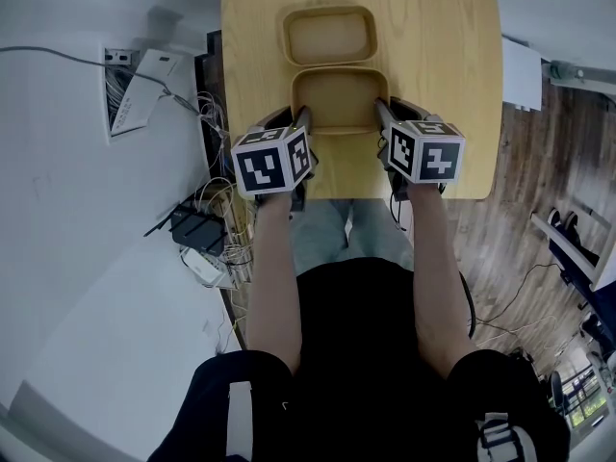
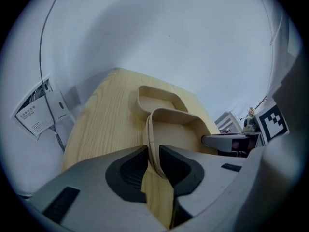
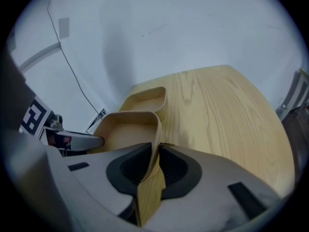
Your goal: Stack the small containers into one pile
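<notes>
Two small tan containers with rounded corners are on the pale wooden table [image 1: 443, 65], openings up, long axes running left to right. The far container [image 1: 329, 35] lies just behind the near container [image 1: 339, 99]. The left gripper [image 1: 300, 118] is clamped on the near container's left wall and the right gripper [image 1: 383, 112] on its right wall.

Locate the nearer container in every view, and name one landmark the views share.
Head view: near container, upper centre.
Left gripper view: centre right, its wall between the fingers.
Right gripper view: centre left, its wall between the fingers.
Shared landmark: far container, just beyond it.
</notes>
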Motion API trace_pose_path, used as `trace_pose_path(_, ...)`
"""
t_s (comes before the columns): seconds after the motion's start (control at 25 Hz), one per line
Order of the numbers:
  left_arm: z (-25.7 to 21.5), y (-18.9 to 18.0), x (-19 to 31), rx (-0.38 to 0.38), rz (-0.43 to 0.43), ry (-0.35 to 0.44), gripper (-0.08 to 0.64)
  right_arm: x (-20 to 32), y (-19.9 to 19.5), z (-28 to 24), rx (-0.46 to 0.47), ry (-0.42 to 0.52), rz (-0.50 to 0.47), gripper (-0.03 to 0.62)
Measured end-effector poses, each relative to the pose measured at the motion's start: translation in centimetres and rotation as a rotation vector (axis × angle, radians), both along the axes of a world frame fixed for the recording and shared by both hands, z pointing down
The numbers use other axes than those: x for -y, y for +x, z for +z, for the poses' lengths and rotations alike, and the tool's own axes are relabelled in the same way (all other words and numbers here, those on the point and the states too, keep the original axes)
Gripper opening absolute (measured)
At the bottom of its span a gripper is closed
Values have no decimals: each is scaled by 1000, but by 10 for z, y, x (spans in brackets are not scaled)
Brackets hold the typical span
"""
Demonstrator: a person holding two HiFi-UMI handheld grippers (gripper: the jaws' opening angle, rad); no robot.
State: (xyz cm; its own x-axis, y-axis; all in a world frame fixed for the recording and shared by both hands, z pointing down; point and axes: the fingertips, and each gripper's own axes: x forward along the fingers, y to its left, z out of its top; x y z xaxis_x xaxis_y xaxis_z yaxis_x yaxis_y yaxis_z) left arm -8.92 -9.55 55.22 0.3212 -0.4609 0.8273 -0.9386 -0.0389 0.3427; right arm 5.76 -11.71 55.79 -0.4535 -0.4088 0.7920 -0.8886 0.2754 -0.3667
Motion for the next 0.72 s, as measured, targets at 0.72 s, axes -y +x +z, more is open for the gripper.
trace_pose_path(0.72,-66,2,-4,38,-36,149,86,6,0,-63,48,142,-38,43)
